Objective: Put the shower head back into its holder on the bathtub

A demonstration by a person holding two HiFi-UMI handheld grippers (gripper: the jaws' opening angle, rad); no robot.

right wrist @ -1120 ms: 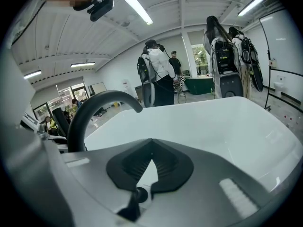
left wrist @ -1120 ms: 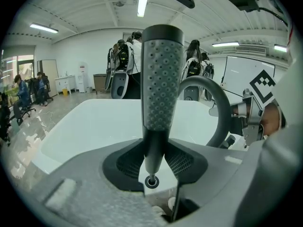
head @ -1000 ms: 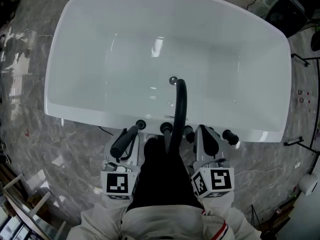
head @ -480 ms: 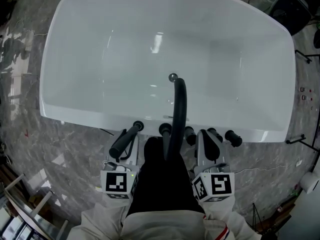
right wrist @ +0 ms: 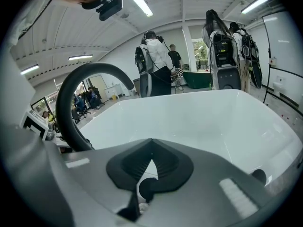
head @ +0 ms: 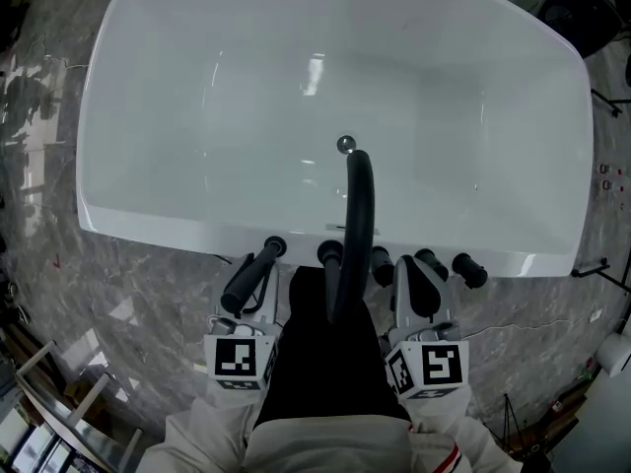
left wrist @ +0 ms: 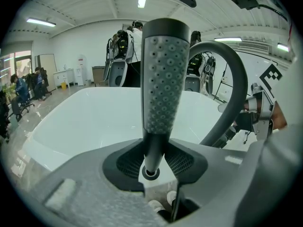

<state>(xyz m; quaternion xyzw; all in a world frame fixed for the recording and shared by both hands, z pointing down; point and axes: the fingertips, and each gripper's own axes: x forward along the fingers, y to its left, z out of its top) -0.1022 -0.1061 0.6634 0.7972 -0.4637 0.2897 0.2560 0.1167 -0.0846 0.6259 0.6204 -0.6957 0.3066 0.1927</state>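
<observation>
Both grippers sat at the near rim of a white bathtub [head: 148, 227] that filled the upper frame.

At lower left the left gripper [head: 258, 289] gripped a black shower head [head: 246, 279], which slanted up and right toward the rim. At lower right the right gripper [head: 418, 276] pointed at a row of black knobs [head: 469, 270] along that rim. A black spout [head: 359, 220] arched from bottom centre toward the drain [head: 345, 145]. Grey marbled floor [head: 118, 304] surrounded the tub, and white sleeves [head: 202, 439] showed at the bottom edge.
</observation>
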